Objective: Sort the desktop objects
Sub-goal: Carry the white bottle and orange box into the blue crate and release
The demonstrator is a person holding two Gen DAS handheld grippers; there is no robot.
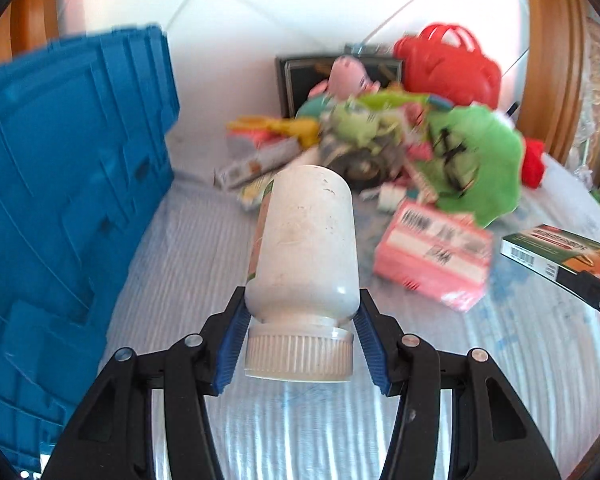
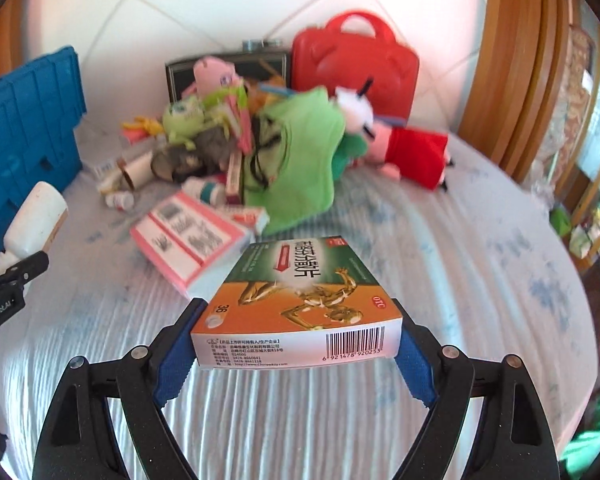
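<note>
My left gripper [image 1: 300,316] is shut on a white plastic bottle [image 1: 304,240], gripped just above its ribbed cap, held over the cloth-covered table. The bottle also shows at the left edge of the right wrist view [image 2: 34,220]. My right gripper [image 2: 298,336] is shut on a green and orange medicine box [image 2: 300,292], held flat above the table. That box shows at the right of the left wrist view [image 1: 560,252]. A pink box [image 1: 432,256] lies on the table between the grippers and the pile; it also shows in the right wrist view [image 2: 188,240].
A blue plastic crate [image 1: 68,184] stands at the left. A pile of toys and small boxes lies at the back: a green plush [image 2: 300,160], a red case [image 2: 352,64], a pink and red plush [image 2: 412,148], a dark box [image 2: 228,68]. A wooden frame [image 2: 512,60] stands at the right.
</note>
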